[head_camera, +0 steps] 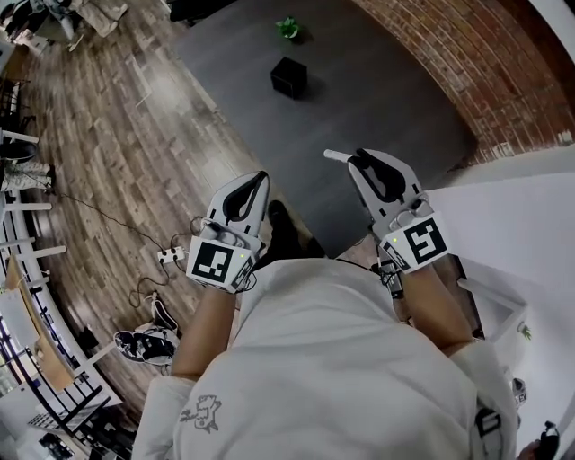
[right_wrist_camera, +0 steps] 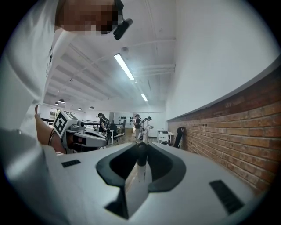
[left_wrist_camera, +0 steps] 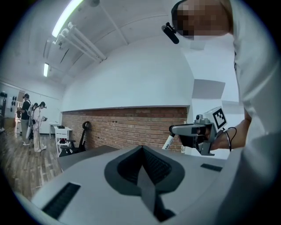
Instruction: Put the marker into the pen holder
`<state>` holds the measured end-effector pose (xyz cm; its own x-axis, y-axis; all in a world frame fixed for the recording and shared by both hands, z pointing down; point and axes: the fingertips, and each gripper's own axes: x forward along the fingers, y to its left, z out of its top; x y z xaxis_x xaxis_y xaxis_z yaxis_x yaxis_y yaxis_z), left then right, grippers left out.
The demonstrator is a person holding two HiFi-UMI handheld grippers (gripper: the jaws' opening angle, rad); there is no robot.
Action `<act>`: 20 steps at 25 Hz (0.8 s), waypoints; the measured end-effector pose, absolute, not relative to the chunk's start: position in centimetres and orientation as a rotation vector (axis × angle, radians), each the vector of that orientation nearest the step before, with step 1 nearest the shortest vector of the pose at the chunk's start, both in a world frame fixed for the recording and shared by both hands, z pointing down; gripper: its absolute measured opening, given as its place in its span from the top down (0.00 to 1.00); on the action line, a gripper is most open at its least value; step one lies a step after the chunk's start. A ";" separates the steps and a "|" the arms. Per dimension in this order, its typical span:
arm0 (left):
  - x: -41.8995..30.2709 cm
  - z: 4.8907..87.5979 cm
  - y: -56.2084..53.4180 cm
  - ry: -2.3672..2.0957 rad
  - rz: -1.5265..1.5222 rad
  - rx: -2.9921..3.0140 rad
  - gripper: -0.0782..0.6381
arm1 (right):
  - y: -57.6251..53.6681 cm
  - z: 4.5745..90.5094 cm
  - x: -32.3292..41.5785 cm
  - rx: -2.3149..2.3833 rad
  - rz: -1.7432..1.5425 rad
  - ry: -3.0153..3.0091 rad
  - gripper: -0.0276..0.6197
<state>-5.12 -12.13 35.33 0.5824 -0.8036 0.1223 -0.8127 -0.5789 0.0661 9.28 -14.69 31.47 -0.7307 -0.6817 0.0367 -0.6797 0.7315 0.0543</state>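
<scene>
Looking down over a white-shirted chest, we see both arms held out level above the edge of a dark grey counter, with wood floor to the left and a brick wall curving round the far right.

The right claw is clamped on the marker. Its white end pokes out sideways from the jaw tips toward the left claw. In the right gripper view the marker stands upright between the two pads, dark cap up and white barrel below, and the pads press on it from both sides. The left claw has its jaws together with nothing between them, and its own view shows the two dark pads meeting in a closed seam. The two claws sit side by side, near each other but apart.

Well ahead of both claws, a black square box stands on the grey counter. It looks to be the pen holder (we cannot see into it from here). A small green thing lies just beyond it.

A second, white counter sits at the right. On the wood floor lie a power strip with its cable and a pair of shoes. Several people stand far back in the room.
</scene>
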 end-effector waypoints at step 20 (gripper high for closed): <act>-8.3 38.8 -24.7 -1.245 0.162 2.713 0.88 | -27.9 35.8 4.0 1.164 -0.007 -2.796 0.83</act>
